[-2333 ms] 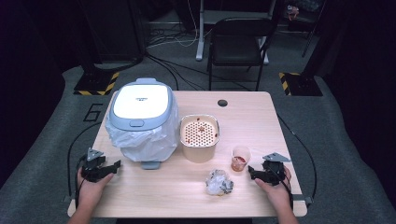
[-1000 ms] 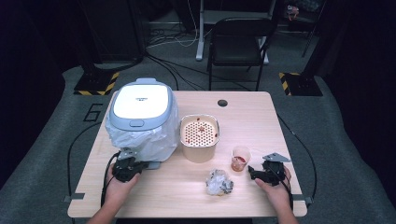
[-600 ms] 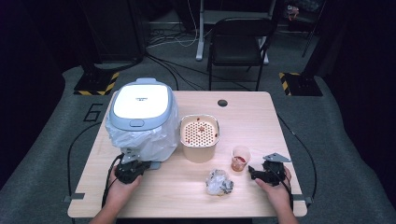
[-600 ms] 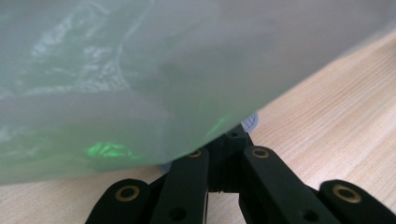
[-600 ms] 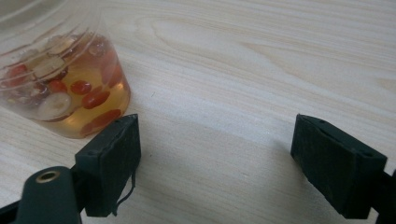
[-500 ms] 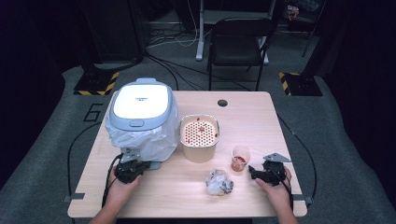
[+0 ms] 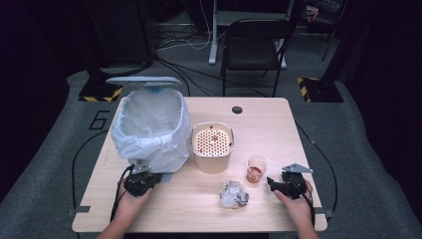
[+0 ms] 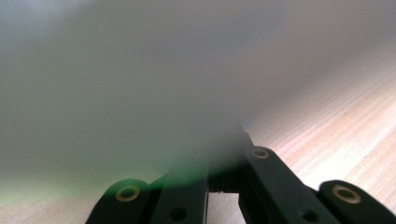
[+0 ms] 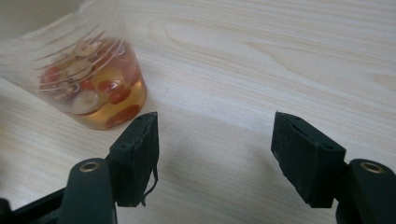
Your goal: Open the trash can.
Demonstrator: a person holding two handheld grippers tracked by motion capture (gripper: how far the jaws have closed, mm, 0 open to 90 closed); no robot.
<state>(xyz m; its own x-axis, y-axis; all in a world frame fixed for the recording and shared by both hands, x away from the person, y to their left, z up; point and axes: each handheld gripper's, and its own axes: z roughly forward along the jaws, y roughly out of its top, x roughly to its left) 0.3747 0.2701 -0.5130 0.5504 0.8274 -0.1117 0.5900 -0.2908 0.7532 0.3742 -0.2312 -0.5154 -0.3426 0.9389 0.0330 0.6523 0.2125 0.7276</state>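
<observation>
Your left tongs [image 7: 142, 180] are closed at the bin [image 7: 152, 127] base; your right tongs [image 9: 215, 154], just narrowing, hold nothing beside the cup [image 9: 88, 79].

The bin [image 7: 152, 127] stands open at 10 o'clock, lid [image 7: 143, 80] raised. The left gripper [image 7: 140, 182] is at its base. The right gripper [image 7: 284, 185] sits beside the cup [image 7: 256, 168].

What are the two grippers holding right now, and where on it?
The left gripper is shut at the foot of the lined bin, apparently on its pedal. The right gripper holds nothing; its closing jaws stand apart beside the cup.
</observation>
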